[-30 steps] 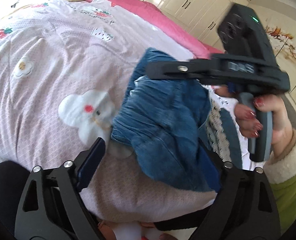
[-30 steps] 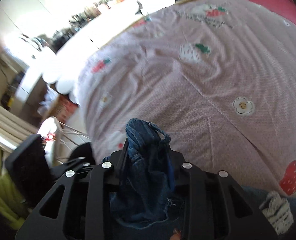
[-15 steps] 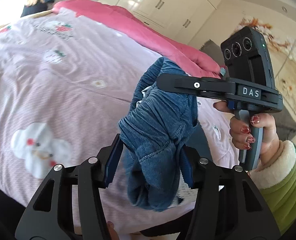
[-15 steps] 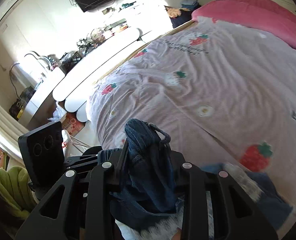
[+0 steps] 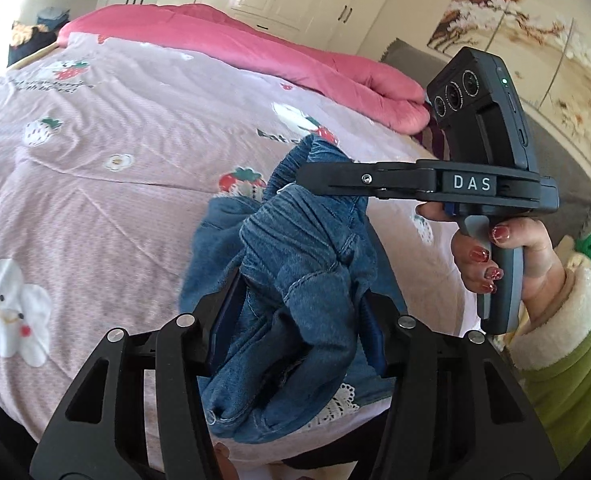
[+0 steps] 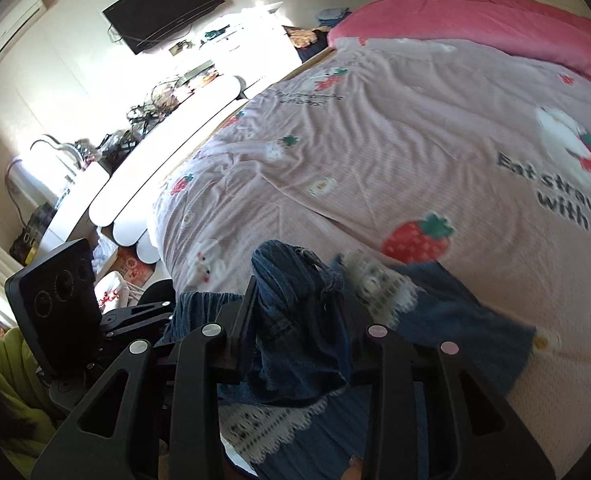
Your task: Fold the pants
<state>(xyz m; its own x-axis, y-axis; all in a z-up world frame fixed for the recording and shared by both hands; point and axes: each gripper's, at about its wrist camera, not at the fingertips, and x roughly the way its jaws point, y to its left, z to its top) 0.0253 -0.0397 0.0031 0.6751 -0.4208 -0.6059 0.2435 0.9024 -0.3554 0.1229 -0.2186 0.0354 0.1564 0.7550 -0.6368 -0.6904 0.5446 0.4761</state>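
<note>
Denim fills both grips: the left tool (image 5: 295, 304) is clamped on a bunched edge of the pants (image 5: 307, 248), the right tool (image 6: 299, 312) likewise just beside it. The rest drapes below, over the pink bed (image 5: 95, 184), so spreading means moving the tools apart sideways.

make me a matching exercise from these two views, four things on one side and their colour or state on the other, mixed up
Column 1:
1. denim pants
2. folded quilt
3. left claw
4. sleeve

Column 2:
A. pink, lying along the far side of the bed
B. green with a cream cuff
C. blue, bunched up and lifted off the bed
D. shut on bunched denim

Pairs: 1-C, 2-A, 3-D, 4-B
</note>
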